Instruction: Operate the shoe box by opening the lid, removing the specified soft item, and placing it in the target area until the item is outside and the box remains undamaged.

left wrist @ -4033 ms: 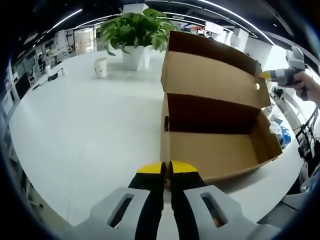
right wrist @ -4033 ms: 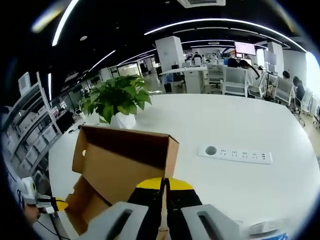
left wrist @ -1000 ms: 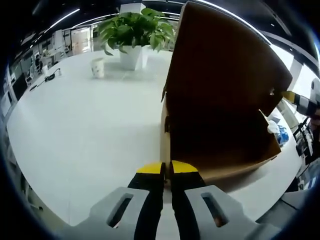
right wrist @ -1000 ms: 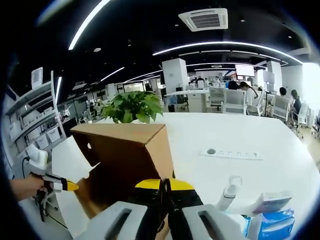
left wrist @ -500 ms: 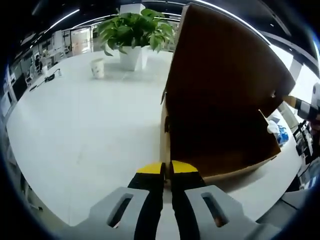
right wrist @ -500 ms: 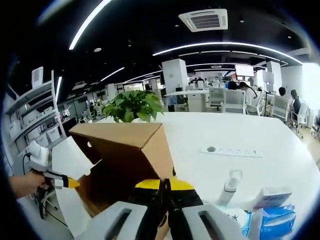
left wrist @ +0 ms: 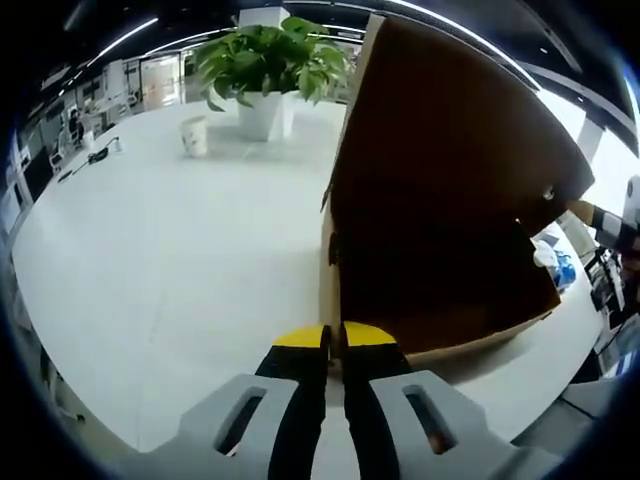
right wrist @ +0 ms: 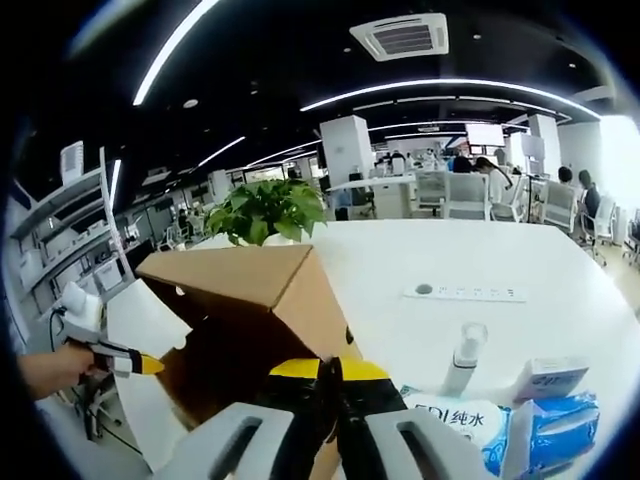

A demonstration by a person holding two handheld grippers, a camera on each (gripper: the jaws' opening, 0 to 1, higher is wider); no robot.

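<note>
Lid coming back down over the shoe box — interior now hidden.

4 s ago the shoe box (left wrist: 440, 260) stood open w/ lid (left wrist: 450, 130) upright; now the lid leans over the opening. Soft item: can't see it in the box, so I can't say where it is — a blue wipes pack (right wrist: 530, 425) lies on the counter (left wrist: 170, 250) by the box, maybe that. My left tool (left wrist: 333, 338): jaws pressed together on the box's near wall edge. My right tool (right wrist: 330, 372): jaws together at the box's side wall; whether they pinch cardboard, can't tell.
</note>
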